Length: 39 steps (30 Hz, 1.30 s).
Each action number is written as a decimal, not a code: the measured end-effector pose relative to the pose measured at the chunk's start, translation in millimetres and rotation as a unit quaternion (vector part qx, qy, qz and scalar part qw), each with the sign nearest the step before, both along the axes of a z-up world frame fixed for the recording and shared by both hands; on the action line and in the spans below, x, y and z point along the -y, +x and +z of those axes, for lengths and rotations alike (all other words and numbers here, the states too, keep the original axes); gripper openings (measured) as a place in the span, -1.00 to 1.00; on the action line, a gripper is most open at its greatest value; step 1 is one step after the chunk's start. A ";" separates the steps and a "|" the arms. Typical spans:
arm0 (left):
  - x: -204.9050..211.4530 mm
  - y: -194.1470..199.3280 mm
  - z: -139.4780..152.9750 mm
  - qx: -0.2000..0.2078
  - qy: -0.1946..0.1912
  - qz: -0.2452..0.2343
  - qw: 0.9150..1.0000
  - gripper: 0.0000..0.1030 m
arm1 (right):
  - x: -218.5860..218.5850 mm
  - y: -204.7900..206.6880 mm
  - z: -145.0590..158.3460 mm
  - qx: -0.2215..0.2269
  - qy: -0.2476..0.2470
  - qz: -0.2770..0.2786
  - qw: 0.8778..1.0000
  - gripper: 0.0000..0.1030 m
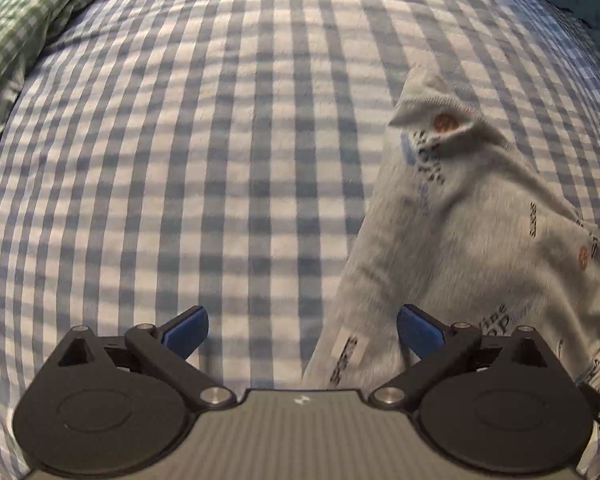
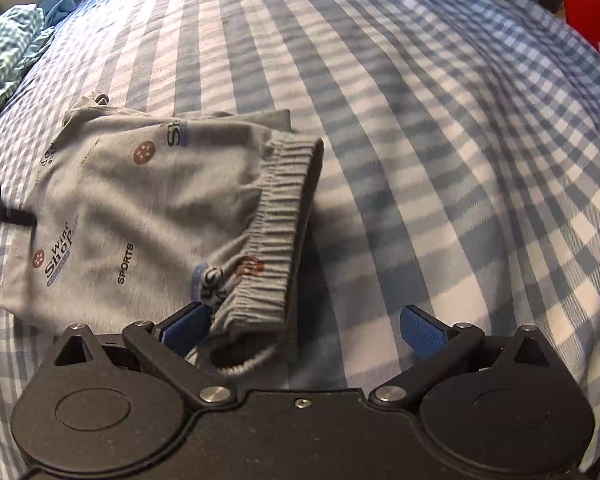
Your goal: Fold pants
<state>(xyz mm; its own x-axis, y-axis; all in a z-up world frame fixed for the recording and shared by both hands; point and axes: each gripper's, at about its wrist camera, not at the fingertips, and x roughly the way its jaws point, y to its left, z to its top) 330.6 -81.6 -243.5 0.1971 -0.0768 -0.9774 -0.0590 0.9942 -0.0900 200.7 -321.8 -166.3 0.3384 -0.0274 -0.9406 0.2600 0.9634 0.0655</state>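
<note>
The pants [image 2: 140, 216], small and grey with printed words and brown dots, lie on the bed [image 2: 440, 140], which is covered in a blue and white checked sheet. In the right wrist view they look bunched into a rough, already doubled bundle, with the gathered waistband [image 2: 276, 216] curling up on the side nearest the right gripper [image 2: 304, 330]. That gripper has its fingers [image 2: 422, 334] spread wide, with nothing pinched; the waistband's near corner lies just between them, against the left finger.

In the left wrist view the left gripper [image 1: 302, 330] is likewise released, its fingers [image 1: 188, 330] apart. The cloth [image 1: 480, 216] lies to its right, with one edge reaching past the right finger. A green checked pillow or blanket [image 1: 24, 20] sits at the far corner of the bed.

The step in hand seems to be a re-grip or a tidy between folds, since neither gripper holds the fabric. The next move likely calls for closing the right fingers on the waistband corner, and for bringing the left gripper across to an edge, so the bundle can be drawn flat or folded once more. The loose, puckered cloth may drag or unfold if only one layer is caught.
</note>
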 end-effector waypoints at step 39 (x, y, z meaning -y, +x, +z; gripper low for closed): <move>56.2 16.4 -22.4 0.022 -0.074 -0.005 0.997 0.99 | 82.0 126.2 -27.6 0.031 0.273 0.131 0.953 0.99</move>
<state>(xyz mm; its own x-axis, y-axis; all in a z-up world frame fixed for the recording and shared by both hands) 347.0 -137.8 -265.9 0.2383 -0.2218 -0.9455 -0.0426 0.9702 -0.2384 326.9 -403.7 -193.8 0.3209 0.5533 -0.7687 -0.0050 0.8126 0.5828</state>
